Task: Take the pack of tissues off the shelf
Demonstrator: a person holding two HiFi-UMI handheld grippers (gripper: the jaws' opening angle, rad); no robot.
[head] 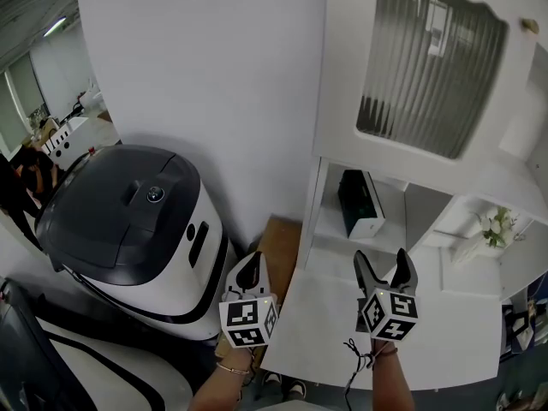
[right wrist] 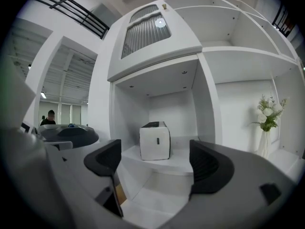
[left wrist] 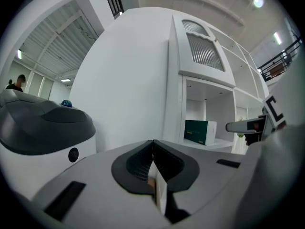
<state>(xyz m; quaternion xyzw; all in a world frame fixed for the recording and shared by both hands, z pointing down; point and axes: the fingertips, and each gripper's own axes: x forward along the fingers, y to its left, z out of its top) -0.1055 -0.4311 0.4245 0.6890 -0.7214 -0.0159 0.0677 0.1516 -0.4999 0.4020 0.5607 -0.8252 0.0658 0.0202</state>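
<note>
- Two grippers are in my hands and neither holds anything. My left gripper (head: 250,272) has its jaws pressed together on nothing. My right gripper (head: 382,268) has its jaws wide apart with only air between them.
- Nothing of the task is done yet. The pack of tissues (right wrist: 155,141) stands on the shelf (right wrist: 178,167), toward its back edge and nearer its left edge, well apart from both grippers.
- I judge that all is left to do: reach in, close on the pack, and draw it out.
- The right gripper view shows the pack between the open jaws, and the way in looks free.
- Around it are a ribbed door (head: 428,58) above, a vase of flowers (right wrist: 265,116) in the next compartment, and a black-and-white machine (head: 128,221) at the left. None of these blocks me.
</note>
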